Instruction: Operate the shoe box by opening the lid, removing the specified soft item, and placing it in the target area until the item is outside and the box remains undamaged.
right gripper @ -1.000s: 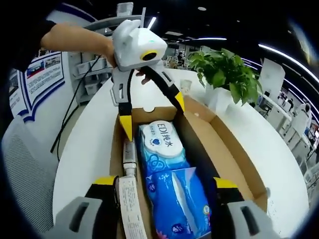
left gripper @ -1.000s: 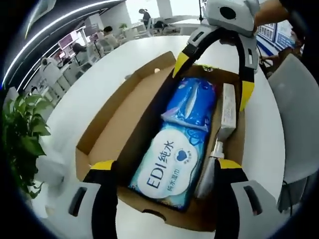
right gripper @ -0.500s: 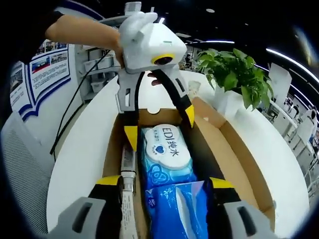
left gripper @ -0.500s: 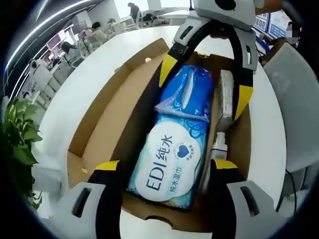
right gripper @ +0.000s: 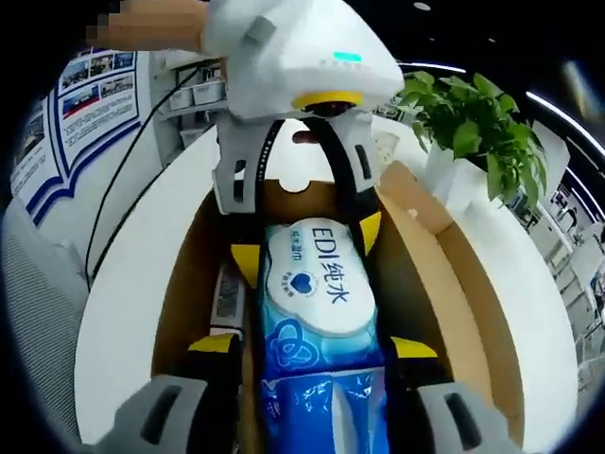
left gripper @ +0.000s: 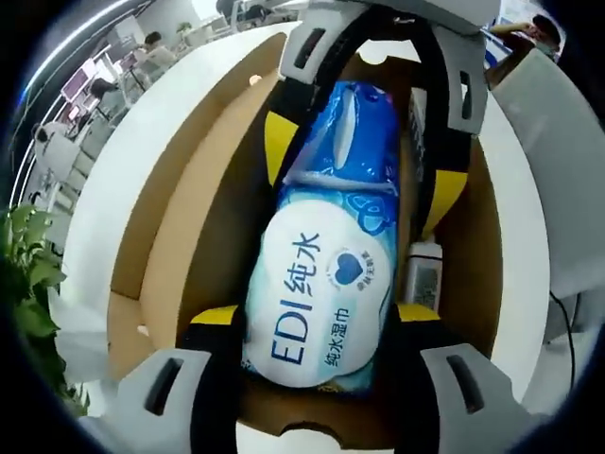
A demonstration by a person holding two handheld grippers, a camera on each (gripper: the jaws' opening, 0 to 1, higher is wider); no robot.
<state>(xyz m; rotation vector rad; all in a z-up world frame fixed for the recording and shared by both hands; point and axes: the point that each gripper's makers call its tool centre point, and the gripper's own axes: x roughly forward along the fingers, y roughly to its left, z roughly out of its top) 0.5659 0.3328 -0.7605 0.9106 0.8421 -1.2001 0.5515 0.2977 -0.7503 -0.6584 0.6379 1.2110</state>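
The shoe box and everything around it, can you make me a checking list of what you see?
Surface: white round table, bare around the box.
Job's things: cardboard shoe box open, lid folded flat to one side; blue EDI wet wipes pack lying inside, with a second blue pack beyond it.
Clutter: small white bottle and a flat white carton along the box's side wall.
Grippers: left gripper open, jaws either side of the wipes pack; right gripper open, jaws astride the packs.
Cables: black cable hanging off the table edge.
Surroundings: green potted plant, wall posters, grey chair.
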